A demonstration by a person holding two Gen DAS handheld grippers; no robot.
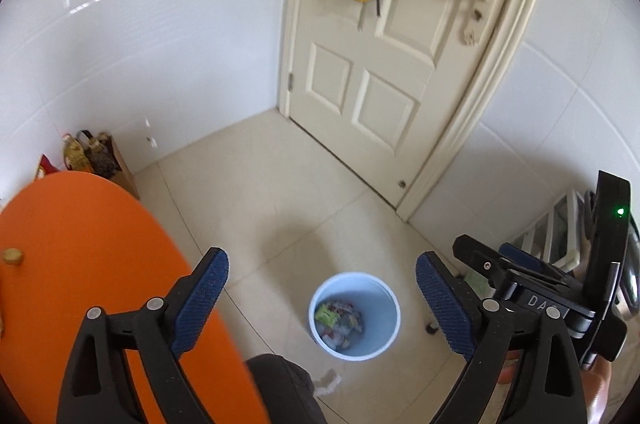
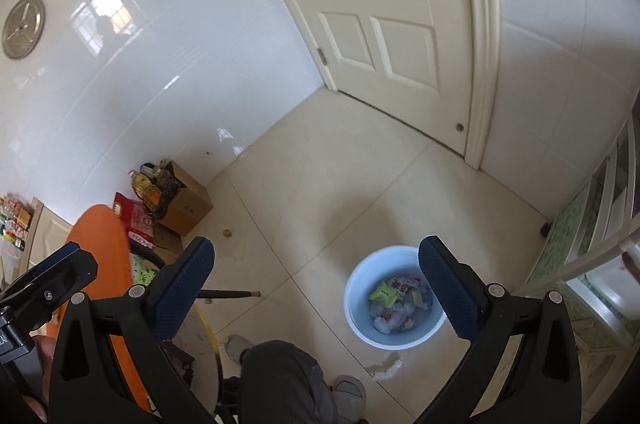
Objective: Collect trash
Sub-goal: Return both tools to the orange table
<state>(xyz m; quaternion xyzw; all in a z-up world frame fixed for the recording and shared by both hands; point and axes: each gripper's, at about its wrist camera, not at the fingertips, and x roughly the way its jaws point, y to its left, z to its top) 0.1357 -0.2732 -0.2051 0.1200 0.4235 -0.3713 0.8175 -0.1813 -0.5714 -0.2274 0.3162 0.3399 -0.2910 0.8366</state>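
A pale blue bin point(image 1: 354, 316) stands on the tiled floor, with several crumpled wrappers point(image 1: 338, 322) inside. My left gripper point(image 1: 322, 298) hangs open high above it, nothing between its blue pads. In the right wrist view the same bin point(image 2: 394, 298) lies below the right finger point(image 2: 444, 288), and my right gripper point(image 2: 316, 284) is open and empty too. The right gripper also shows at the right edge of the left wrist view point(image 1: 560, 288). A small crumpled white scrap point(image 1: 328, 382) lies on the floor just beside the bin, also seen as a white scrap point(image 2: 386, 368).
An orange table point(image 1: 80, 264) with a small cork-like object point(image 1: 12, 257) is at the left. A person's knee point(image 2: 280, 376) and shoes show at the bottom. A cardboard box point(image 2: 186, 204) and bags sit by the wall. A closed cream door point(image 1: 384, 64) is ahead; a cabinet point(image 2: 592, 232) stands at the right.
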